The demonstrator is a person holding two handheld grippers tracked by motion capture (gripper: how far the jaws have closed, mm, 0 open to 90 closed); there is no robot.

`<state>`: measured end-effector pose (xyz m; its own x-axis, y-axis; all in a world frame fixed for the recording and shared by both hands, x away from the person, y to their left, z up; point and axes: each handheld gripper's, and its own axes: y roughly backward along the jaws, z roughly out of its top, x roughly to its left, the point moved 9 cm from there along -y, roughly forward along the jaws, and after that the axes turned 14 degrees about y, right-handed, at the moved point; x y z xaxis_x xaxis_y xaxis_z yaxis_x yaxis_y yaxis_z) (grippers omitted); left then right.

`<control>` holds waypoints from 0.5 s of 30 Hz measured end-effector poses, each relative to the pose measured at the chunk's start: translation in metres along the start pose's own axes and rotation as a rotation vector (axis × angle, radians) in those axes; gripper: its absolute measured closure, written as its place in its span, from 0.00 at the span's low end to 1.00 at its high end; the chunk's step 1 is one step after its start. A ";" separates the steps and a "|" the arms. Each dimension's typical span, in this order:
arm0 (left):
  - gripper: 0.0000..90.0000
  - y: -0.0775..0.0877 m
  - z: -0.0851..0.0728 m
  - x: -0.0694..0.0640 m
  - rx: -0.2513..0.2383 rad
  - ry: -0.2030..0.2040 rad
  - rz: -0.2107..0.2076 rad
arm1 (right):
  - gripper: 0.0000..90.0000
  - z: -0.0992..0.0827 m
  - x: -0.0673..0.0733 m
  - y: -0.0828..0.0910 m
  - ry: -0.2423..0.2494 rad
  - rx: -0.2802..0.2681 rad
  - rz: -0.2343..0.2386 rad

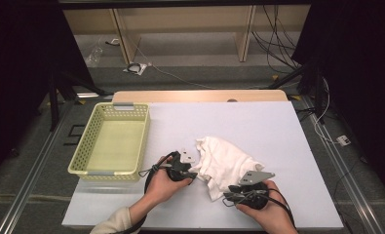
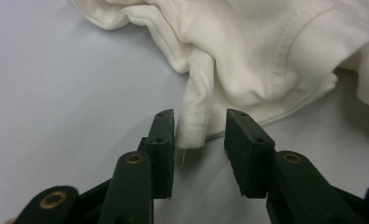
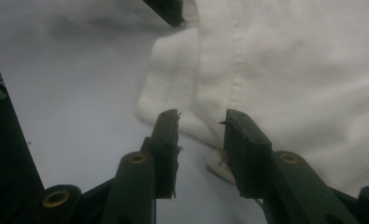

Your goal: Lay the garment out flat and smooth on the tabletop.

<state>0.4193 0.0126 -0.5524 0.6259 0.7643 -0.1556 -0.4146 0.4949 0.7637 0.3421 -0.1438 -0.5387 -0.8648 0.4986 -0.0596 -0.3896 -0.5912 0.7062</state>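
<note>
Lying crumpled at the table's (image 1: 278, 126) five o'clock, the white garment (image 1: 224, 163) (hem between jaws) met the part-open left gripper (image 2: 200, 130); the right gripper (image 3: 201, 126), seemingly unclamped, straddled its edge.

Crumpled white cotton garment (image 1: 224, 165) with stitched hems, lying bunched on the white table sheet; basket at its nine o'clock. One folded hem corner (image 2: 191, 126) points toward six o'clock.
</note>
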 end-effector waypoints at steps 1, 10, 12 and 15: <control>0.71 0.000 0.001 0.000 0.001 0.000 -0.001 | 0.72 0.003 0.002 -0.003 0.003 -0.001 0.006; 0.95 0.001 0.003 -0.003 0.012 -0.001 0.001 | 0.72 0.013 0.017 -0.032 0.081 0.063 -0.003; 0.95 0.005 0.002 -0.003 0.011 0.014 -0.005 | 0.81 0.014 0.017 -0.033 0.091 0.074 -0.014; 0.95 0.012 0.000 -0.002 0.007 0.032 -0.008 | 0.97 0.011 0.012 -0.031 0.114 0.088 -0.045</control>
<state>0.4135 0.0172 -0.5428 0.6073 0.7735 -0.1814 -0.4054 0.4980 0.7666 0.3472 -0.1127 -0.5532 -0.8796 0.4447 -0.1688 -0.4036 -0.5099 0.7597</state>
